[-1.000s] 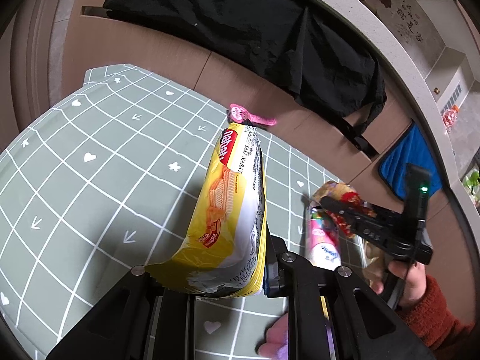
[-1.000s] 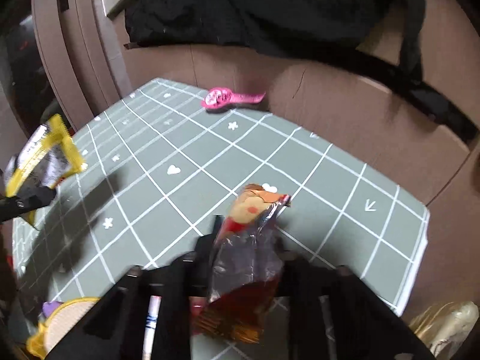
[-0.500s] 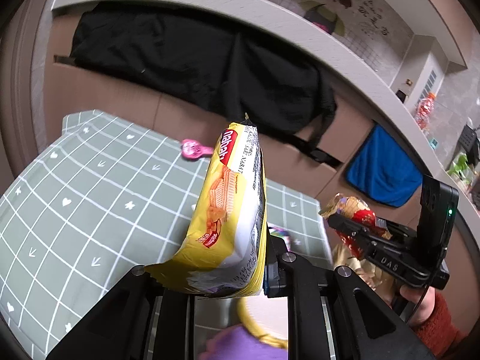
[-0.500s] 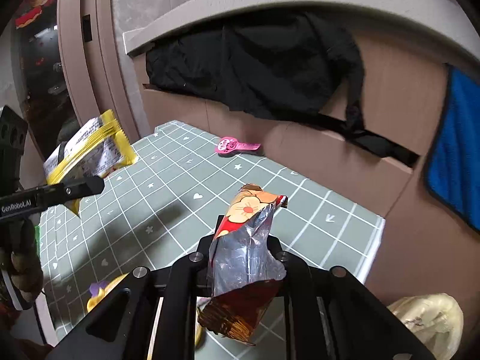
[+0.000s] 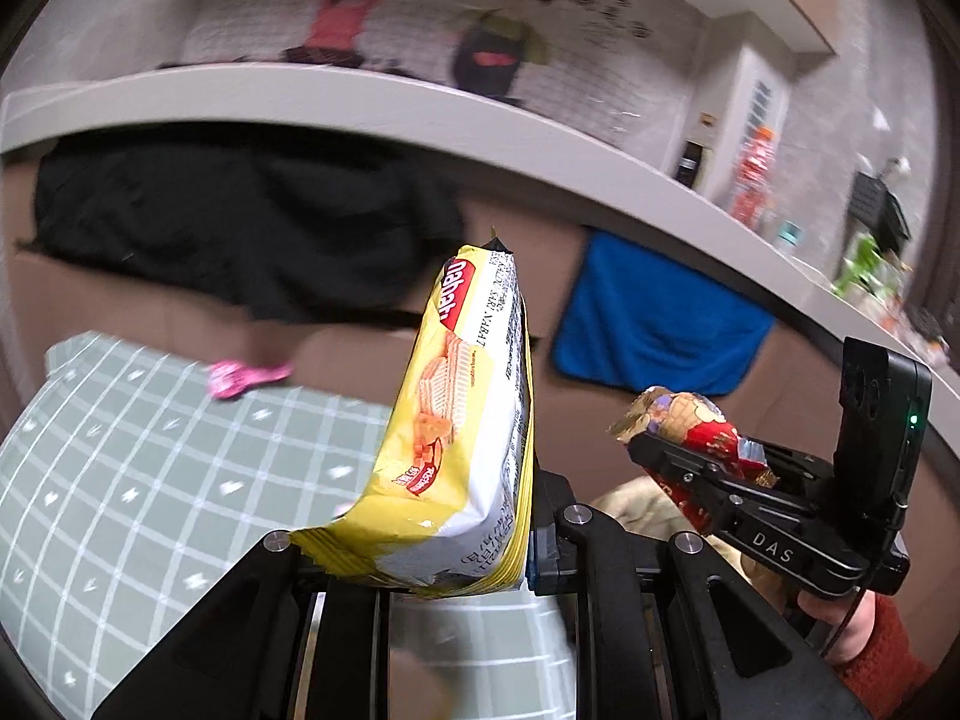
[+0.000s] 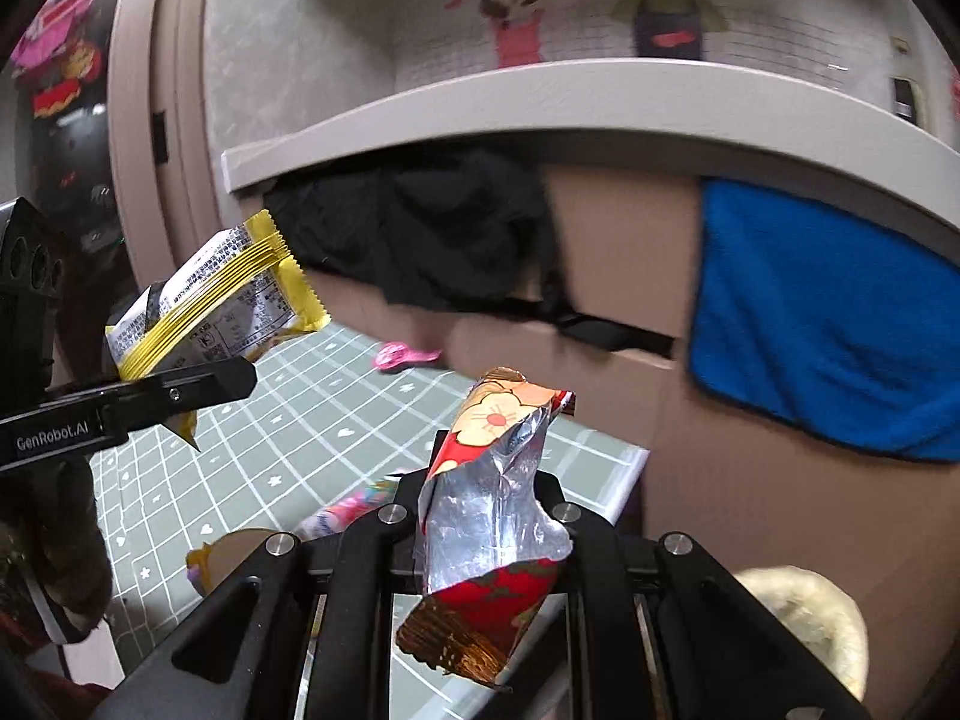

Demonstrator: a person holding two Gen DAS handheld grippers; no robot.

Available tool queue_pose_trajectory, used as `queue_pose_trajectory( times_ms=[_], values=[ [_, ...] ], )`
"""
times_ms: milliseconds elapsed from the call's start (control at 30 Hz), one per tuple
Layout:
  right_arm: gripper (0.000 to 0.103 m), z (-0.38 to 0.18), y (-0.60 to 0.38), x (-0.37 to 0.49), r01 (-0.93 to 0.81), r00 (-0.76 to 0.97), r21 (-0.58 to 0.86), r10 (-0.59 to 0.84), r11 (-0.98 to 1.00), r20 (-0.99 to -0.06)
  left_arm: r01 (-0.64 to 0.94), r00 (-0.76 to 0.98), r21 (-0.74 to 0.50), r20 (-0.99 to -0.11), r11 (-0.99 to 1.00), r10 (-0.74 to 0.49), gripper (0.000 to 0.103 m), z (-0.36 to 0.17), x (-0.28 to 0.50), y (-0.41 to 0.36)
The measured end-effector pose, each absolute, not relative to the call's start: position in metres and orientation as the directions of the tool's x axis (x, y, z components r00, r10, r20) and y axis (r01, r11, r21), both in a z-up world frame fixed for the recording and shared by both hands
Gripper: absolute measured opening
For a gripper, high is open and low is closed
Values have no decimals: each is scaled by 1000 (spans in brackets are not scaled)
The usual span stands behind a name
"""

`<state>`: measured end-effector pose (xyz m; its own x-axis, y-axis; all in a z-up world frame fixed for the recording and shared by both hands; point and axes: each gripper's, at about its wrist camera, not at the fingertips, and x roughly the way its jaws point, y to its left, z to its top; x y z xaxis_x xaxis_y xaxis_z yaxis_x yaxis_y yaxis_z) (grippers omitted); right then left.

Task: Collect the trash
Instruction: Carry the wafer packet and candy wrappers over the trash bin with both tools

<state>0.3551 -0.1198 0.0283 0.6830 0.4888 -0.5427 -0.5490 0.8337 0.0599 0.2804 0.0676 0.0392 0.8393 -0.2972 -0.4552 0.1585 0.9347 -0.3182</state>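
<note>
Grid-patterned green table mat (image 5: 120,480) lies below both tools, with a brown cardboard wall behind it. Yellow wafer wrapper (image 5: 462,420) is clamped between the jaws of the left gripper (image 5: 420,564) and held upright above the mat. Red foil wrapper (image 6: 492,510), torn open, is clamped in the right gripper (image 6: 480,546), likewise raised clear of the mat. Step in hand, as judged: both pieces are picked up and in transit; deposit is not yet done. Next move calls for carrying each to a trash receptacle and opening the jaws over it; the beige bag (image 6: 804,618) low at the right, beyond the mat edge, may serve, though its opening is not visible. Remaining on the mat: a pink item (image 5: 240,375) near the cardboard wall and more packets near its front edge. Open room exists above the mat; the two grippers are near each other, so keep them apart
</note>
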Motion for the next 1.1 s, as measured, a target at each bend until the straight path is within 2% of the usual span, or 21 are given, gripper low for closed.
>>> queue_pose_trajectory(
  times_ms=[167, 467, 800, 1100],
  values=[
    [13, 34, -180, 344, -461, 752, 43, 416, 887, -512, 249, 831, -265, -435, 931, -346, 19, 46, 291, 0],
    [14, 46, -264, 317, -322, 826, 10, 286, 947, -486, 383, 776, -240, -441, 892, -451, 19, 36, 301, -92],
    [14, 34, -311, 304, -253, 836, 39, 238, 967, -494, 443, 708, -271, -479, 854, -519, 19, 7, 303, -134],
    [15, 19, -327, 298, -238, 829, 71, 241, 969, -504, 433, 705, -259, -500, 864, -503, 19, -10, 302, -148]
  ],
)
